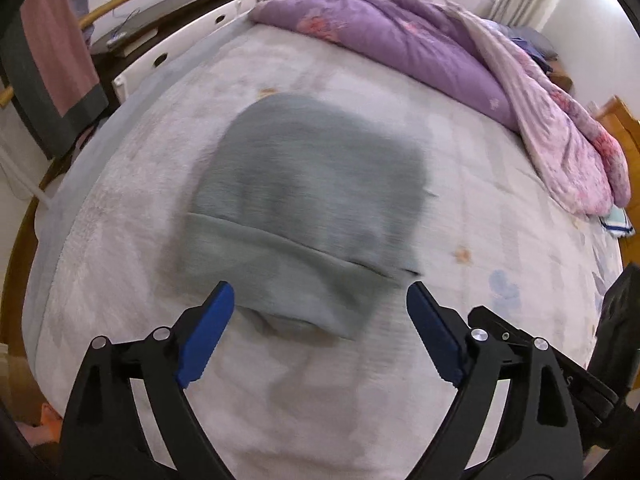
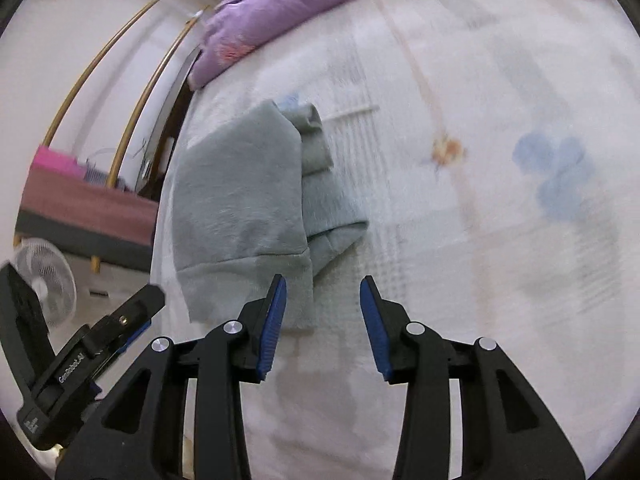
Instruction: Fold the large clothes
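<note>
A grey-green sweatshirt (image 1: 304, 200) lies folded into a compact bundle on the pale bed sheet (image 1: 480, 208); its ribbed hem faces me. My left gripper (image 1: 320, 300) is open and empty, its blue pads on either side of the hem's near edge, just above the bed. In the right wrist view the same folded garment (image 2: 240, 208) lies left of centre. My right gripper (image 2: 323, 300) is open and empty, to the right of the garment's near corner. The left gripper's body (image 2: 92, 356) shows at the lower left of that view.
A crumpled purple and pink quilt (image 1: 460, 52) lies along the far side of the bed. White drawers (image 1: 192, 36) and a hanging pink and grey towel (image 1: 56, 64) stand left of the bed. A fan (image 2: 48, 280) stands on the floor. A wooden headboard (image 1: 620, 128) is at the right.
</note>
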